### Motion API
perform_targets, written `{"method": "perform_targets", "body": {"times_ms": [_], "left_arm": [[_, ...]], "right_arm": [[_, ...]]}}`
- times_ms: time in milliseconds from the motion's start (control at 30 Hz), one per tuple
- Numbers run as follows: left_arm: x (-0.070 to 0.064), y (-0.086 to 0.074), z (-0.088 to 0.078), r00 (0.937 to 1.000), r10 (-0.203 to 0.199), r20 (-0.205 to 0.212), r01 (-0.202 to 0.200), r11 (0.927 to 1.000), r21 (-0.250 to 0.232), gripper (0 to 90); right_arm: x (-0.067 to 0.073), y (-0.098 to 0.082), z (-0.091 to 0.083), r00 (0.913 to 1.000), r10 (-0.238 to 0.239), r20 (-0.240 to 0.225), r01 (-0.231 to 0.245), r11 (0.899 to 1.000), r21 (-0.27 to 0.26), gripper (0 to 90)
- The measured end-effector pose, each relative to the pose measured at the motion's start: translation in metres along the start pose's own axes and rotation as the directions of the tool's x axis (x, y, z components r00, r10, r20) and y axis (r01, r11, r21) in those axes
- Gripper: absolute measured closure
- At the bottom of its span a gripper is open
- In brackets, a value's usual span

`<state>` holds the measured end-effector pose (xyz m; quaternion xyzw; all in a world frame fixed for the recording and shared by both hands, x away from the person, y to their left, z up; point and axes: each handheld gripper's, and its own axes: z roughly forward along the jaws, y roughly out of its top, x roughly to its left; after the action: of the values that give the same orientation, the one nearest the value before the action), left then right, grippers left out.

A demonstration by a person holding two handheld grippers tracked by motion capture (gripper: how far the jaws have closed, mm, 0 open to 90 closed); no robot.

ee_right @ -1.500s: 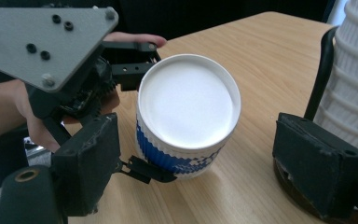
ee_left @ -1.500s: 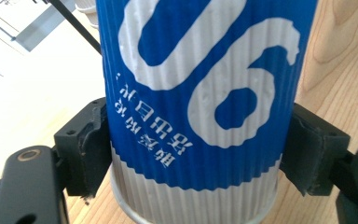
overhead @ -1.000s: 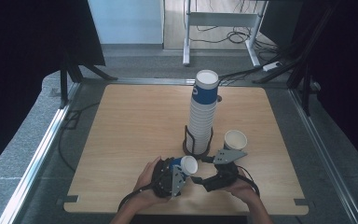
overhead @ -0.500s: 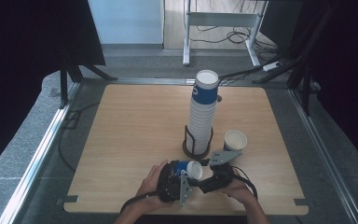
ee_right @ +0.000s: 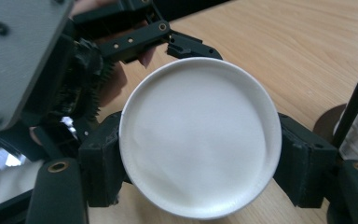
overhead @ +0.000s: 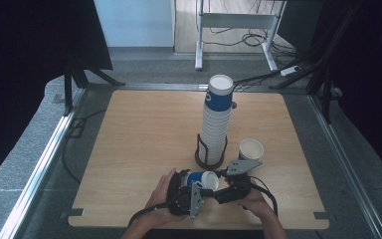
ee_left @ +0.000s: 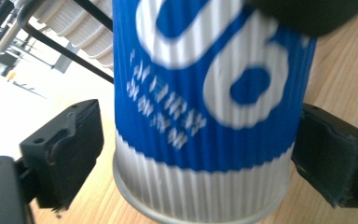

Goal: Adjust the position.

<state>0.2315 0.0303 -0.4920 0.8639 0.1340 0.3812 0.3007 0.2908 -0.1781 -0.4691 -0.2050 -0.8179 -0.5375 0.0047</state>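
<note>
A blue-and-white ribbed paper cup (overhead: 205,178) lies on its side just above the table, between my two grippers near the front edge. My left gripper (overhead: 197,181) reaches around its base end. In the left gripper view the cup (ee_left: 205,93) sits between the jaws of the left gripper (ee_left: 196,158), which have just been opening, with a gap at the left pad. My right gripper (overhead: 218,185) faces the cup's open mouth (ee_right: 200,135). The right gripper's (ee_right: 200,161) jaws have just been closing and now press on the rim from both sides.
A tall stack of cups (overhead: 215,124) stands in a black wire holder (overhead: 210,160) right behind the grippers. A single upright cup (overhead: 251,148) stands to the stack's right. The wooden table (overhead: 129,139) has metal frame rails along its left and right sides.
The right gripper's jaws have come in onto the cup's mouth end. The left gripper's jaws have spread apart from the cup. Both hands stay near the front edge.
</note>
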Motion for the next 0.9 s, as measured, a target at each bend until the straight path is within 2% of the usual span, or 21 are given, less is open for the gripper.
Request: {"method": "perform_targets", "body": {"times_ms": [100,267,433,633,733,900], "left_arm": [[0.0022,0.0003,-0.0028,0.9999,-0.005,0.015,0.005,0.9998,-0.021,6.6],[-0.0006,0.0012,-0.0030,0.9995,0.015,0.027,-0.015,0.9997,-0.020,11.5],[-0.0034,0.0005,-0.0009,0.9991,0.028,0.030,-0.028,0.9995,-0.012,16.6],[-0.0049,-0.0003,0.0004,0.9978,0.058,0.033,-0.058,0.9983,0.003,18.6],[-0.0043,-0.0006,0.0001,0.9976,0.065,0.026,-0.065,0.9979,0.001,18.9],[-0.0031,-0.0011,-0.0003,0.9977,0.062,0.027,-0.062,0.9980,-0.011,19.0]], "right_arm": [[-0.0020,-0.0022,-0.0042,0.9994,0.011,-0.033,-0.013,0.999,-0.040,27.8],[-0.0024,-0.0057,-0.0027,0.9985,0.016,-0.053,-0.018,0.999,-0.044,27.8],[-0.0004,-0.0059,-0.0004,0.9995,-0.002,-0.033,0.001,1.000,-0.021,27.6],[-0.0001,-0.0065,0.0010,0.9996,-0.005,-0.026,0.005,1.000,0.008,26.9],[0.0001,-0.0064,0.0015,0.9997,0.003,-0.024,-0.002,1.000,0.009,26.4],[0.0005,-0.0050,0.0010,0.9999,0.008,-0.008,-0.008,1.000,0.001,20.5]]}}
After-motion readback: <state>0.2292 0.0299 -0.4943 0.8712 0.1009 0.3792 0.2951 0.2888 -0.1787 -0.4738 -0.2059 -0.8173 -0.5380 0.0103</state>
